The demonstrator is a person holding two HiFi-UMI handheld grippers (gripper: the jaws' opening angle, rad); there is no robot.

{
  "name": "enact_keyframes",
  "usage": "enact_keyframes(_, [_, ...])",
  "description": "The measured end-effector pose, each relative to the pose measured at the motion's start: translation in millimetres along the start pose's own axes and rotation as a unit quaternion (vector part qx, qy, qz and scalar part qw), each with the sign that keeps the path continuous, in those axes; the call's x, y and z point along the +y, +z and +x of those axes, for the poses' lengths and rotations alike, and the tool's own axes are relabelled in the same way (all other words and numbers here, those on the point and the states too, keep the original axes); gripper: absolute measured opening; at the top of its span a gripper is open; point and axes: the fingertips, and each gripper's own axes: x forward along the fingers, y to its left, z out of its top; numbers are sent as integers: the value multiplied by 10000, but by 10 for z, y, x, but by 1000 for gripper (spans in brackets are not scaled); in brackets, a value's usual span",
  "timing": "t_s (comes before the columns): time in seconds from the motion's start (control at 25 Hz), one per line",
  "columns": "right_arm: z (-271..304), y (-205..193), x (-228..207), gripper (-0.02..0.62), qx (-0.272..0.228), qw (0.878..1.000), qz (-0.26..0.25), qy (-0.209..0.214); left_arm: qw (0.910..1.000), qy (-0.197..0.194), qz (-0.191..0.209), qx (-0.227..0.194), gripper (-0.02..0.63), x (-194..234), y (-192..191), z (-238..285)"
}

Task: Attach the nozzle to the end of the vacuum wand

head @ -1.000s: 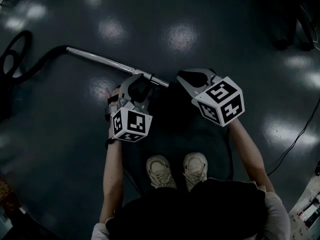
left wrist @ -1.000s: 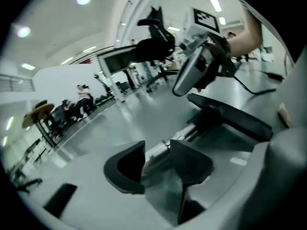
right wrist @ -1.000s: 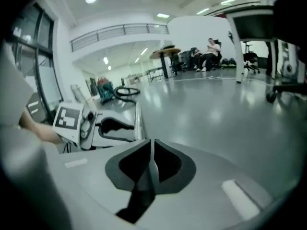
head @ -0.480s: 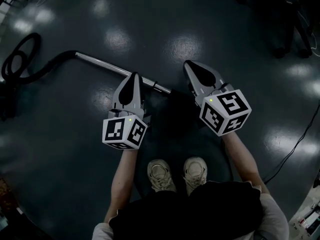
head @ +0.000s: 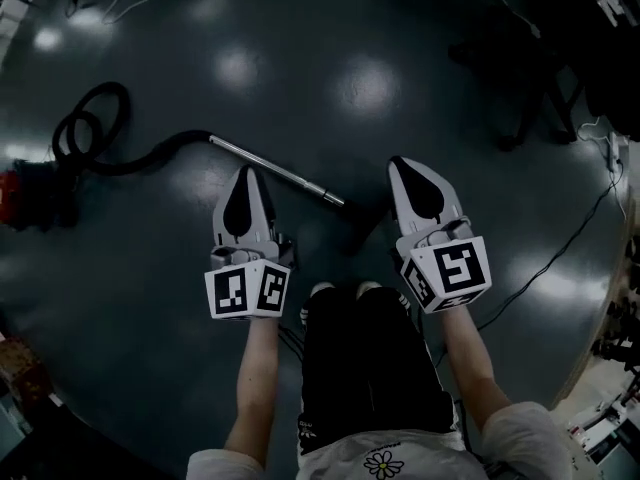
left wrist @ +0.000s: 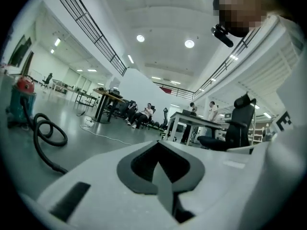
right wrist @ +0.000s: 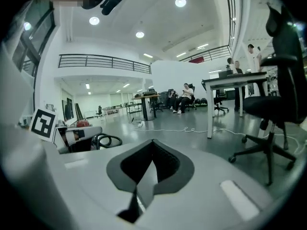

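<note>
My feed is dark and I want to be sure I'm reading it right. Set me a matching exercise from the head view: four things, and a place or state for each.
Things:
1. silver metal vacuum wand
2. black vacuum hose
3. red vacuum cleaner body
4. left tongs

Places or states:
A. shut, nothing between them
B. at the far left edge of the head view
C. lying straight on the dark glossy floor
D. looped in coils, upper left

Pairs: 1-C, 2-D, 3-B, 4-A
</note>
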Motion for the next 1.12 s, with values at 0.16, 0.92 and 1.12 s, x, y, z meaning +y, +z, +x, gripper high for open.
enact_keyframes(0.16, [-862, 1830, 612, 8, 284, 9984, 482, 67, 9985, 309, -389, 240, 3, -732, 1809, -556])
enact_keyframes(0.92, [-2779, 3848, 1660, 8, -212, 9957, 65, 898, 9986, -336, 251, -307, 3, -2221, 4146, -2062])
enact_keyframes(1.12, [-2872, 4000, 1754, 8, -409, 9936, -61, 1049, 9973, -490, 337, -422, 2, -2375, 4237, -2054])
